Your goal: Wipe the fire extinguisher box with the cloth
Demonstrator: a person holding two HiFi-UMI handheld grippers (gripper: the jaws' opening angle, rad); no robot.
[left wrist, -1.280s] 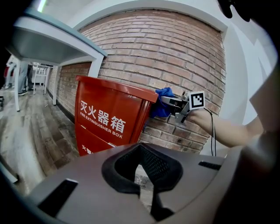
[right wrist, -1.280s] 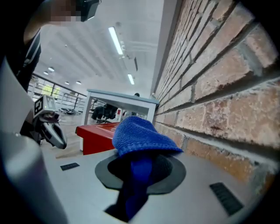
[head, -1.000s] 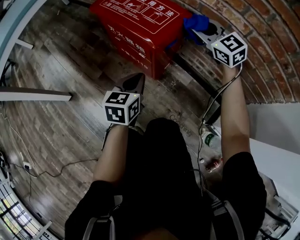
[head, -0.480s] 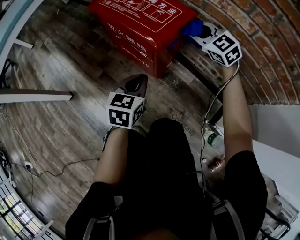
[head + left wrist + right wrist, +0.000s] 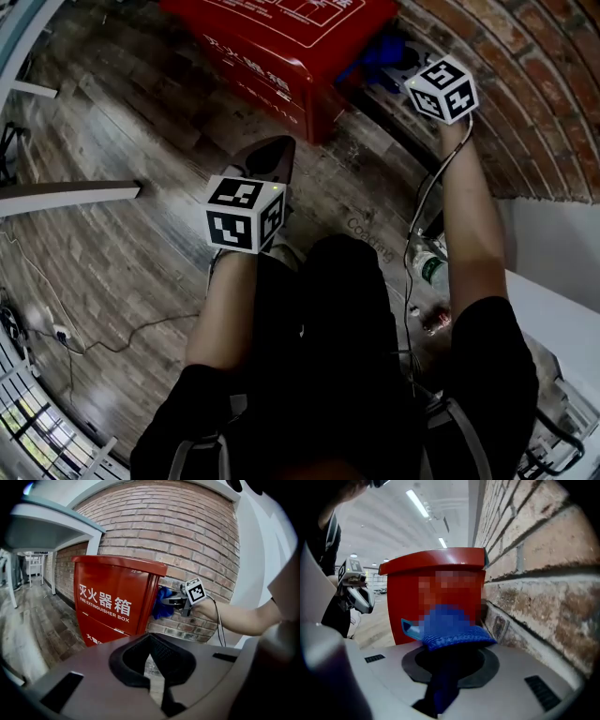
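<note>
— where does the box stand?
— fire extinguisher box [image 5: 281,47], red, on the plank floor [image 5: 112,122], close by the brick wall [image 5: 525,103].
— your right claw?
— my right gripper [image 5: 389,67] is clamped on the blue cloth [image 5: 375,54]. the cloth is bunched against the box's side nearest the wall, just under the lid's rim.
— and the left?
— my left gripper [image 5: 267,159] has its jaws together with nothing between them. it hangs above the floor, facing the box's lettered front and apart from it.
</note>
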